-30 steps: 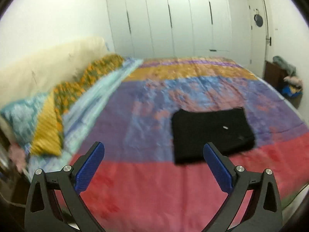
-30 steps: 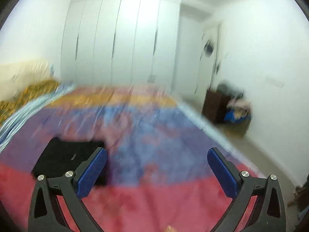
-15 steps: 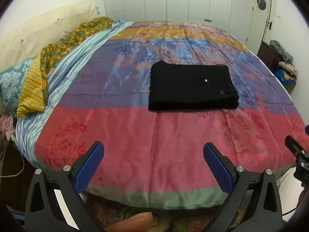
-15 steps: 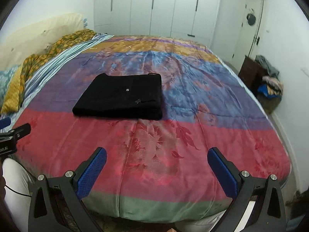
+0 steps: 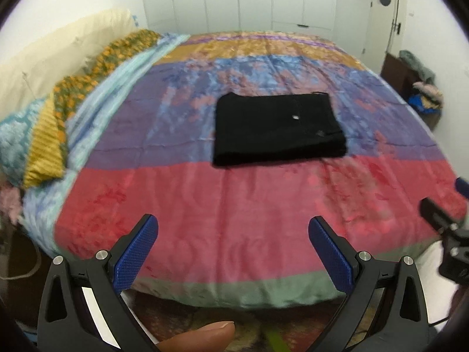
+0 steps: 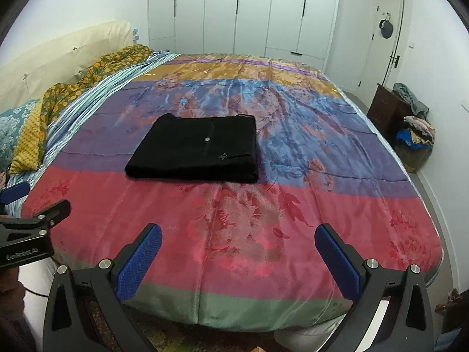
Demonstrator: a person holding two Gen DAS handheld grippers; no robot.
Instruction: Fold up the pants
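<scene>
The black pants (image 5: 277,129) lie folded into a flat rectangle on the striped bedspread (image 5: 234,205), mid-bed; they also show in the right wrist view (image 6: 198,149). My left gripper (image 5: 233,249) is open and empty, held back over the foot of the bed, well short of the pants. My right gripper (image 6: 239,256) is open and empty too, at the same distance. Each gripper shows at the edge of the other's view: the right one (image 5: 445,223), the left one (image 6: 26,226).
Pillows and a yellow-orange patterned blanket (image 6: 58,99) lie along the left side of the bed. A dark cabinet with piled clothes (image 6: 407,117) stands at the right wall. White wardrobe doors (image 6: 240,11) fill the far wall.
Both grippers have pulled back from the bed and steadied; the pants now sit farther away, untouched. The left view has tilted up slightly in the last half second.
</scene>
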